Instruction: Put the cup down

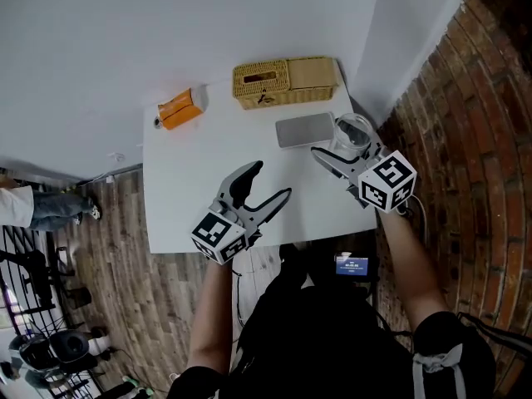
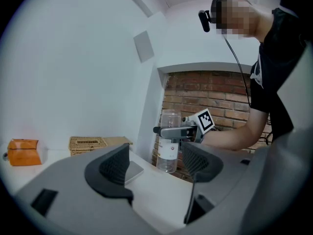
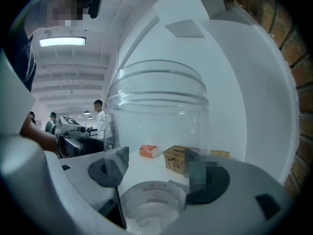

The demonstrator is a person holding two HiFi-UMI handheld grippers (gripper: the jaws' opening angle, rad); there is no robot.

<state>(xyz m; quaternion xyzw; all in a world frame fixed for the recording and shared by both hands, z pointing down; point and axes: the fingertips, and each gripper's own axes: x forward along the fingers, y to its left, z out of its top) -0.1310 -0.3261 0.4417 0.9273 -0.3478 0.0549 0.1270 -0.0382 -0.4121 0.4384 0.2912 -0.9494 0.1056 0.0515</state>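
Observation:
The cup [image 1: 353, 131] is a tall clear plastic jar with a ridged open mouth and a small label. It stands upright at the right edge of the white table [image 1: 191, 206]. My right gripper [image 1: 341, 144] is shut on the cup, one pad on each side of its body [image 3: 156, 111]. In the left gripper view the cup [image 2: 169, 141] is held round its middle by the right gripper [image 2: 171, 130]. Its base is at the table's edge, and I cannot tell whether it touches. My left gripper [image 1: 270, 181] hangs open over the table's front, with nothing between its jaws [image 2: 156, 163].
A wicker basket [image 1: 283, 81] sits at the table's back, an orange box [image 1: 181, 109] at the back left, and a flat grey case [image 1: 305, 129] just left of the cup. A white wall and a brick wall [image 1: 465, 140] close in on the right.

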